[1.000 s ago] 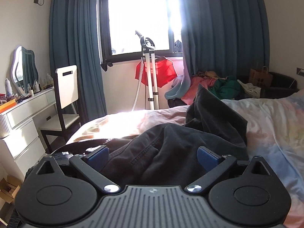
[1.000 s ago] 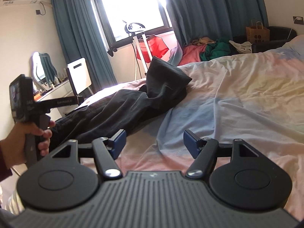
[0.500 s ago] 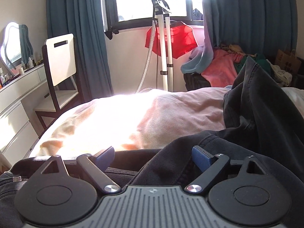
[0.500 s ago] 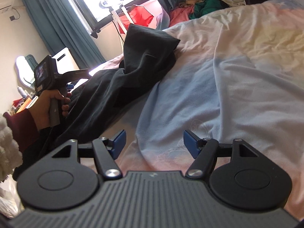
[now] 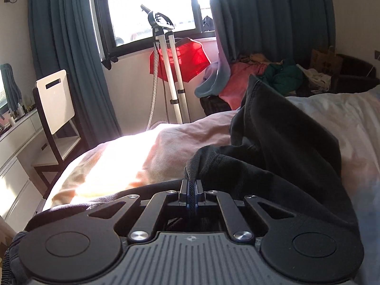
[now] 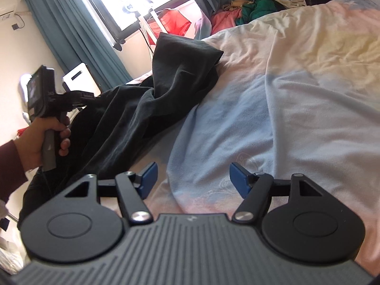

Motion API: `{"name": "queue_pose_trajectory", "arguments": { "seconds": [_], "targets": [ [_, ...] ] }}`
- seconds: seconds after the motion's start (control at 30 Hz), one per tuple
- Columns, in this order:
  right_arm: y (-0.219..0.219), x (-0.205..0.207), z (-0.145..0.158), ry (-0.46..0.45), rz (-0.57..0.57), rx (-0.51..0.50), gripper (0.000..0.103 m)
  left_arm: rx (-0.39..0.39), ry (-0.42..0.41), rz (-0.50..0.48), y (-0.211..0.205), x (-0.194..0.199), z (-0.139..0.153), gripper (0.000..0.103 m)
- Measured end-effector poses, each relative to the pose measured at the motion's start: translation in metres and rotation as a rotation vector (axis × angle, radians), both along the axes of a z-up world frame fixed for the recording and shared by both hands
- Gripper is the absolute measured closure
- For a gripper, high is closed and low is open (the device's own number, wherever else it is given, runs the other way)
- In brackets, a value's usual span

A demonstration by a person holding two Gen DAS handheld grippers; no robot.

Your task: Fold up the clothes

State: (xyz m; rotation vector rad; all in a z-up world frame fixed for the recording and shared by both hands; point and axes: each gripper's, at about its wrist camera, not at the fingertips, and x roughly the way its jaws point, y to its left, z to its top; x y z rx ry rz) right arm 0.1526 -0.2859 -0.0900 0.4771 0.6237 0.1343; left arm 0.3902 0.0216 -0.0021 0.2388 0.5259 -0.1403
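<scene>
Left gripper [image 5: 191, 196]: jaws drawn together, clamped on a thick hem edge of the black garment [image 5: 280, 156] (the pinched fold stands up in a ridge directly ahead of the pads); no gap visible between the pads apart from the cloth itself. The person's left hand [image 6: 44, 137] grips the handle of this tool, seen from the right wrist view at the bed's near left edge; a dark red sleeve [image 6: 10, 163] covers the forearm.

Right gripper [image 6: 192, 178]: jaws wide apart, blue pads [image 6: 149, 175] clear of everything; nothing between them; it hovers over the bed sheet [image 6: 296, 99], beside the garment and not touching it.

Task item: the black garment lies crumpled on the bed, running from the near left edge diagonally toward the far side; its far end rises in a peaked fold; the sheet beneath is pale, shading pink to blue, wrinkled.

Beyond the bed: a white chair [image 5: 55, 99] at the left by a white dresser [image 5: 16, 142]; a garment steamer stand [image 5: 171, 71] with a red item [image 5: 187, 59] hanging behind it; a pile of mixed clothes [image 5: 266, 73] at the far right; dark teal curtains [image 5: 68, 47] flanking a bright window [image 5: 152, 7].
</scene>
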Motion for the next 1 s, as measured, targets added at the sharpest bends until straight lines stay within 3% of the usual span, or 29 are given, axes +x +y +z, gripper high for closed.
{"name": "queue_pose_trajectory", "arguments": {
  "seconds": [0.13,0.23,0.33,0.5,0.67,0.8,0.93,1.0],
  "targets": [
    [0.001,-0.009,0.004,-0.021,-0.007,-0.013,0.033,0.017,-0.145,-0.118,-0.035,-0.111,0.019,0.1],
    [0.005,-0.017,0.007,-0.033,-0.002,-0.025,0.033,-0.007,-0.15,-0.195,-0.056,-0.195,-0.001,0.1],
    [0.005,-0.034,0.014,-0.063,0.006,-0.035,0.033,-0.034,-0.103,-0.233,-0.07,-0.247,-0.033,0.1],
    [-0.003,-0.065,0.025,-0.101,0.0,-0.008,0.033,-0.143,0.036,-0.143,-0.073,-0.257,-0.074,0.1],
    [-0.015,-0.082,0.037,-0.108,0.017,0.102,0.034,-0.276,0.077,-0.117,-0.053,-0.252,-0.074,0.099],
    [-0.009,-0.037,0.049,-0.042,0.057,0.123,0.041,-0.394,0.099,-0.18,-0.03,-0.243,-0.07,0.097],
    [0.023,0.039,0.077,-0.022,0.112,-0.037,0.041,-0.442,0.121,-0.191,-0.021,-0.228,-0.067,0.099],
    [0.044,0.095,0.09,-0.008,0.136,-0.087,0.041,-0.455,0.143,-0.242,-0.023,-0.224,-0.068,0.101]
  ]
}}
